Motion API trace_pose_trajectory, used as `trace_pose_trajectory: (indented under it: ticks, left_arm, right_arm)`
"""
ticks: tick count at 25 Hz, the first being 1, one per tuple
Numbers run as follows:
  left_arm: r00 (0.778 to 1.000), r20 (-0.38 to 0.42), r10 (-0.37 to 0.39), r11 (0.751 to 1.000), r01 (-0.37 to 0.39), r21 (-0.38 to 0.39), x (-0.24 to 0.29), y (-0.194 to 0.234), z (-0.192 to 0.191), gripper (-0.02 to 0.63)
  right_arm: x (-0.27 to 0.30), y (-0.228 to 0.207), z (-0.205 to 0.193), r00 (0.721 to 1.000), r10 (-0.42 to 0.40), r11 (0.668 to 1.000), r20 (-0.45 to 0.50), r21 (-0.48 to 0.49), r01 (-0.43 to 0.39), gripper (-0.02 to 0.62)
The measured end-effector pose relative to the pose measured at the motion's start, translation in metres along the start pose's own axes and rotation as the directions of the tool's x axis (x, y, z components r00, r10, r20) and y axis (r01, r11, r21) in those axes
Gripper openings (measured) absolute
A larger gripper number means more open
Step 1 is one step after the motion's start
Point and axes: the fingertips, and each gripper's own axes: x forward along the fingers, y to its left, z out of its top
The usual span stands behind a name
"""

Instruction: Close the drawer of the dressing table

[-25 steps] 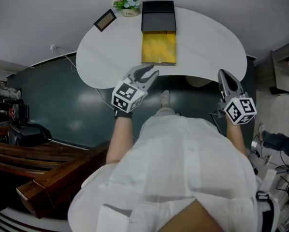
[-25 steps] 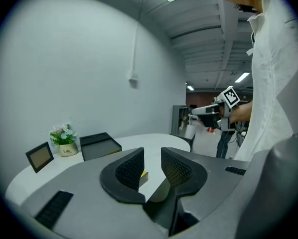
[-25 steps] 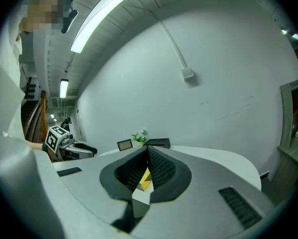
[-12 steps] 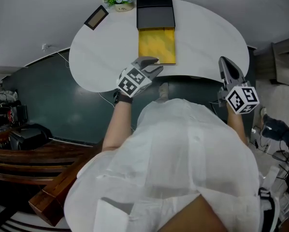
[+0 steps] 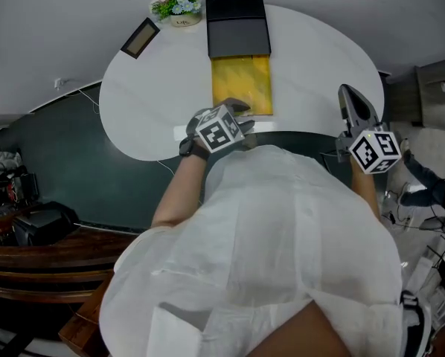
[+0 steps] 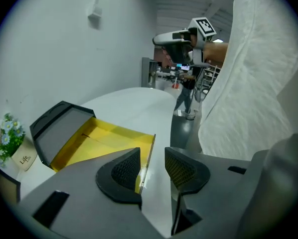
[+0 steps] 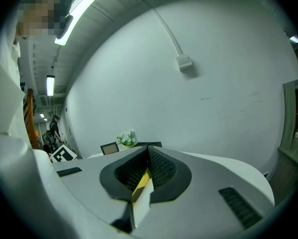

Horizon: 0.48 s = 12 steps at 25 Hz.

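A black box (image 5: 237, 27) sits at the back of the round white surface (image 5: 319, 58); a yellow drawer (image 5: 241, 86) sticks out of the box toward the person and is pulled wide open; inside it only its plain yellow floor and walls show. Just left of the box stands a little pot (image 5: 181, 21) with small flowers in it; a dark picture frame (image 5: 139, 38) stands a bit further left.

The left gripper (image 6: 151, 156) points down at the front end of the drawer; its fingers (image 6: 124, 171) are about half open and have just been opening; the thin front wall of the drawer runs up through the gap between them; one finger covers the near part of that wall, and it is hard to tell if it touches; the pads do not squeeze the wall. In the head view this gripper sits right at the near edge of the drawer, close to the person's white shirt (image 5: 282, 259).

The right gripper (image 7: 149, 153) is held up at the right side of the surface, well apart from the drawer; its fingers (image 7: 161, 168) are pressed together with only a thin slit left, and they hold nothing; a bit of the yellow drawer shows far off through the slit; the box, the pot and the frame show beyond the tips.
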Motion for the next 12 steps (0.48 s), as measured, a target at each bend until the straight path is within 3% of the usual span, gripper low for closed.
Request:
trace_pose_trajectory:
  ticks: [12]
  left_arm:
    - [0.975,-0.194,-0.104,0.981,0.133,0.14,0.044,0.01,-0.035,0.161]
  right_arm:
    - [0.032,0.0,-0.005,0.998,-0.044,0.999,-0.034,-0.028,0.043,0.009]
